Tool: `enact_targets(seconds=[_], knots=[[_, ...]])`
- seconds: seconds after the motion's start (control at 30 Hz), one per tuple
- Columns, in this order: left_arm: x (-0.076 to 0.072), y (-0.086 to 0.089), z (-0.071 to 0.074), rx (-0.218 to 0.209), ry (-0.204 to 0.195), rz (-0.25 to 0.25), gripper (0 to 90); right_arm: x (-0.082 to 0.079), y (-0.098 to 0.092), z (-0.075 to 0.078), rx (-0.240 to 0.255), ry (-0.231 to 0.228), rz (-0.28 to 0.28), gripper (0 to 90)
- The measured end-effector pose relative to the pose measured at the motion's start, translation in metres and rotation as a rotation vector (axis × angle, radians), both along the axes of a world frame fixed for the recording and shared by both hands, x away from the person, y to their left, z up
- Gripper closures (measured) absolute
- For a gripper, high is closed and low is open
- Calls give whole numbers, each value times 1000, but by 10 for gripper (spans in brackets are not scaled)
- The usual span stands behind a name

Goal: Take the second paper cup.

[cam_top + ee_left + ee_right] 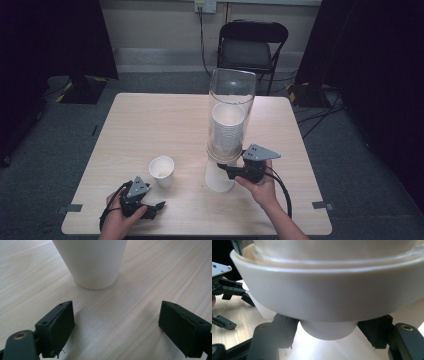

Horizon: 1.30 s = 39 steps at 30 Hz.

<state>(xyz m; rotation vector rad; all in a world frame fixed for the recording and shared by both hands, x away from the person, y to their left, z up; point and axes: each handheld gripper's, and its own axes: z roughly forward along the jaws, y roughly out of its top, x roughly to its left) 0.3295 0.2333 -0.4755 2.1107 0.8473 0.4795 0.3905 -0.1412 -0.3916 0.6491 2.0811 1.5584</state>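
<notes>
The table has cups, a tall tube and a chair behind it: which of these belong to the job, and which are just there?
In use:
- cup dispenser
- bottom cup, gripped by the right gripper
- loose cup, before the open left gripper

Just there:
- folding chair
- wall socket

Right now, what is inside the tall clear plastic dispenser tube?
A stack of white paper cups fills the lower part of the tall clear plastic dispenser tube; the upper part looks empty. The cream collar hides the bottom of the stack.

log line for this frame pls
right gripper: shut on bottom cup under dispenser | left gripper: open, empty, facing loose cup | table
</notes>
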Motion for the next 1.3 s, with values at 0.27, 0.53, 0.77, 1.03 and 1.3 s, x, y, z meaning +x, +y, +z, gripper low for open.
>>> enact_targets(seconds=[0.27, 0.53, 0.77, 1.03, 1.3], knots=[[0, 0, 0, -1, 0, 0, 127, 0, 0, -1, 2, -11, -1, 361], [0, 0, 0, -1, 0, 0, 127, -1, 0, -3, 4, -13, -4, 361], [0, 0, 0, -1, 1, 1, 127, -1, -1, -4, 7, -18, -4, 361], [0, 0, 0, 2, 4, -8, 117, 7, -6, -45, -231, 126, -11, 370], [1, 0, 0, 4, 2, -13, 106, 6, -3, -46, -243, 140, 43, 365]])
